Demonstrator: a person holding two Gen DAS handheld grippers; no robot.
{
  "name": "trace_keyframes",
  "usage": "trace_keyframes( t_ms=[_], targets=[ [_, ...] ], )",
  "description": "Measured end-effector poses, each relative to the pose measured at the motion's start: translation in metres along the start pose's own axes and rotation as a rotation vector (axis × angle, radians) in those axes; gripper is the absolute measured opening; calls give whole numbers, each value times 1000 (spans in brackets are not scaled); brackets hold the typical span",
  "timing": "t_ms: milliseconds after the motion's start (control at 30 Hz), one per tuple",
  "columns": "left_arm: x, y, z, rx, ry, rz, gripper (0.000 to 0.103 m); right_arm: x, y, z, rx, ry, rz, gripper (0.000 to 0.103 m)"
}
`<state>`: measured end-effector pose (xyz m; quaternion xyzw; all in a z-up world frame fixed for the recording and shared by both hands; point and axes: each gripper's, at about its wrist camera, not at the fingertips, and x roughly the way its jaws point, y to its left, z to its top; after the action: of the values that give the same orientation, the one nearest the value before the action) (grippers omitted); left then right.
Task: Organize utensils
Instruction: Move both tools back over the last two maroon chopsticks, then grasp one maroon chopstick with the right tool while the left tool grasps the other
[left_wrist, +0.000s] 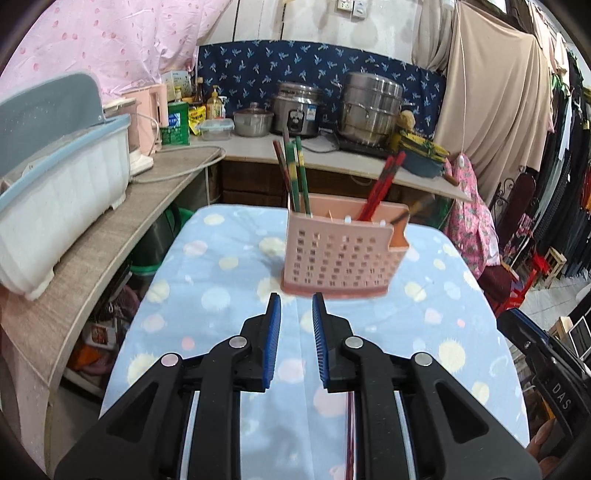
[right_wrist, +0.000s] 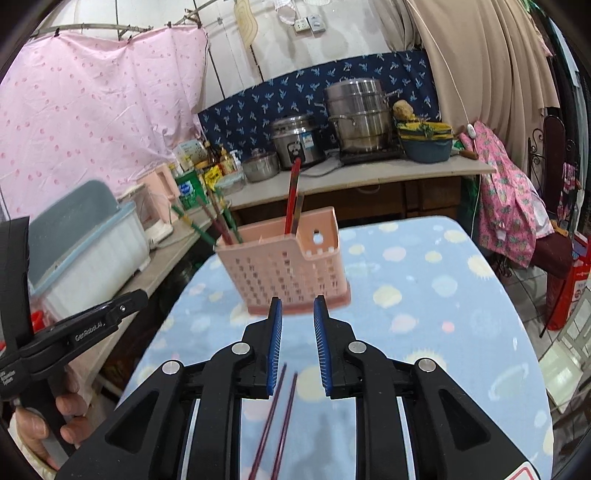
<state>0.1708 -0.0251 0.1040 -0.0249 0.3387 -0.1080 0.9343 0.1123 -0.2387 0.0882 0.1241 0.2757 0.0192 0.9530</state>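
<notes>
Two grippers, left (left_wrist: 296, 301) and right (right_wrist: 297, 304), hover before a pink holder (left_wrist: 341, 254) on the table (left_wrist: 229, 258); both jaws stand slightly apart, empty. Dark chopsticks (right_wrist: 275, 417) lie beneath the right gripper.

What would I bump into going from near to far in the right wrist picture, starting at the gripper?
Right hand-held gripper → pair of dark red chopsticks lying on the dotted blue cloth → pink holder with chopsticks standing inside → counter with steel pots.
</notes>
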Motion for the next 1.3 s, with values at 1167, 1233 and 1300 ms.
trace_keyframes(
  t_ms=[1167,1233,1300],
  targets=[
    [7,5,-150,44,285,33,56,6,41,-185,-137,386,53,30],
    [8,6,-152,42,289,35,58,8,41,-188,-140,391,50,30],
    [8,6,-154,40,294,35,58,9,41,-189,-145,399,44,29]
  ],
)
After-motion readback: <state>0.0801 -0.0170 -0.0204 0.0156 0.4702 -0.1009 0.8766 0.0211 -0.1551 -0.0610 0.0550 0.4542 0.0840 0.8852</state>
